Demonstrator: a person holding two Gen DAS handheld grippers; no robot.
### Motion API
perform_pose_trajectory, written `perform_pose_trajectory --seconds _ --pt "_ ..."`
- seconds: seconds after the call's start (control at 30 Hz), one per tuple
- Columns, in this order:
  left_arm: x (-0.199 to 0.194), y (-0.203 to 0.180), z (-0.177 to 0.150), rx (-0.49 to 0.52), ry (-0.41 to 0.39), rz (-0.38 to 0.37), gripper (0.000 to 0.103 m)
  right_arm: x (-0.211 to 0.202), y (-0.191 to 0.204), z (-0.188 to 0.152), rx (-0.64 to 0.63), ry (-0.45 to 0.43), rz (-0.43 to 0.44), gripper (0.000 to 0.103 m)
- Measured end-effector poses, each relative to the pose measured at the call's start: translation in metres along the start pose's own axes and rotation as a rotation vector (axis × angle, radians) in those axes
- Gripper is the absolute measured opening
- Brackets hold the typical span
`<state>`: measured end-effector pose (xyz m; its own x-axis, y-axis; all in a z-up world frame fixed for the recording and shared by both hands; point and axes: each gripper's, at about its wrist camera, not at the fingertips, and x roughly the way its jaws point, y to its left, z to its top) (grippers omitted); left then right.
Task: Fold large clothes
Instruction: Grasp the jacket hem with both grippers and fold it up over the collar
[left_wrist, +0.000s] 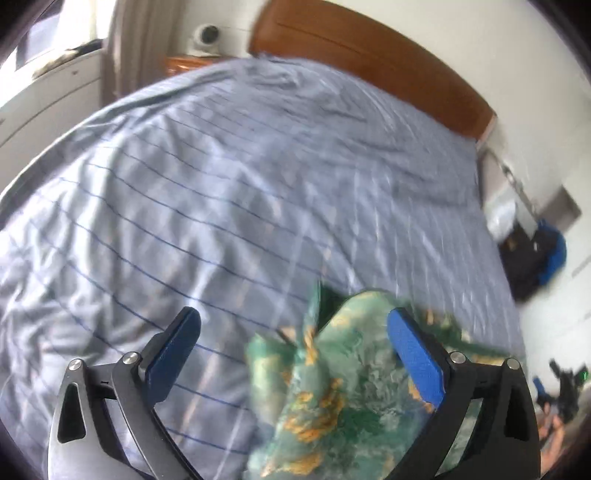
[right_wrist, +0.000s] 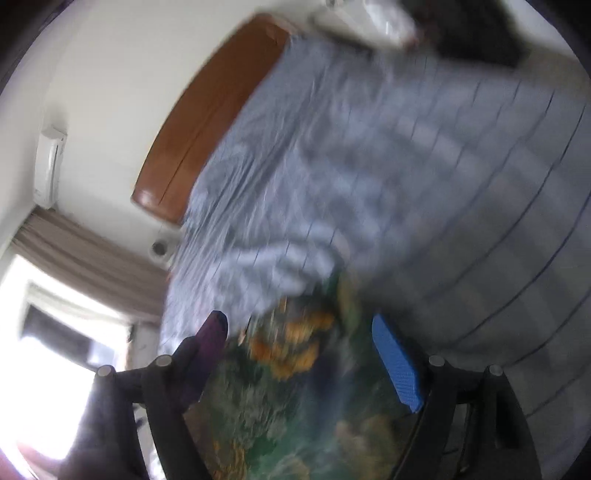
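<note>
Both grippers, left gripper (left_wrist: 293, 332) and right gripper (right_wrist: 299, 332), are gaping wide, pinching nothing, apparently letting the green patterned garment (left_wrist: 332, 387) drop onto the bed (left_wrist: 184, 184) for folding.

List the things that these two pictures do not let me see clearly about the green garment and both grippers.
- Green garment: its kind and full shape; cut off by the bottom edge in the left wrist view.
- Garment's print in the right wrist view: smeared by blur.
- Right gripper: contact with the fabric is unclear; blur.
- Left gripper: open; contact with the fabric unclear.
</note>
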<state>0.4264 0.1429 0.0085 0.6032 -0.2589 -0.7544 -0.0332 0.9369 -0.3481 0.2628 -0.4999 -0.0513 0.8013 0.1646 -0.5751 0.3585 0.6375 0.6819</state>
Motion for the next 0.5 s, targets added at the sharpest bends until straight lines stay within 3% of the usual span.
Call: perform_pose_trajectory --seconds 0.07,0.13,0.23,0.33,0.43,0.5 --pt "-0.016 0.005 0.003 -0.019 -0.023 -0.025 0.101 -0.017 0.025 0.002 -0.096 0.000 0.000 0.081" --pt "-0.028 -0.001 -0.007 0.036 -0.023 -0.034 0.101 -0.021 0.061 -0.011 -0.227 0.073 0.048 0.081" --pt "-0.044 -0.015 -0.045 0.164 -0.024 -0.041 0.101 -0.011 0.117 -0.064 -0.379 0.298 0.192 0.081" --pt "-0.059 -0.025 -0.089 0.231 -0.014 -0.083 0.101 0.030 0.163 -0.142 -0.449 0.612 0.332 0.080" --pt "-0.072 -0.035 -0.132 0.276 0.026 -0.120 0.101 0.088 0.172 -0.183 -0.479 0.681 0.248 0.075" --pt "-0.081 -0.040 -0.150 0.298 0.045 -0.141 0.101 0.149 0.158 -0.195 -0.471 0.651 0.055 0.062"
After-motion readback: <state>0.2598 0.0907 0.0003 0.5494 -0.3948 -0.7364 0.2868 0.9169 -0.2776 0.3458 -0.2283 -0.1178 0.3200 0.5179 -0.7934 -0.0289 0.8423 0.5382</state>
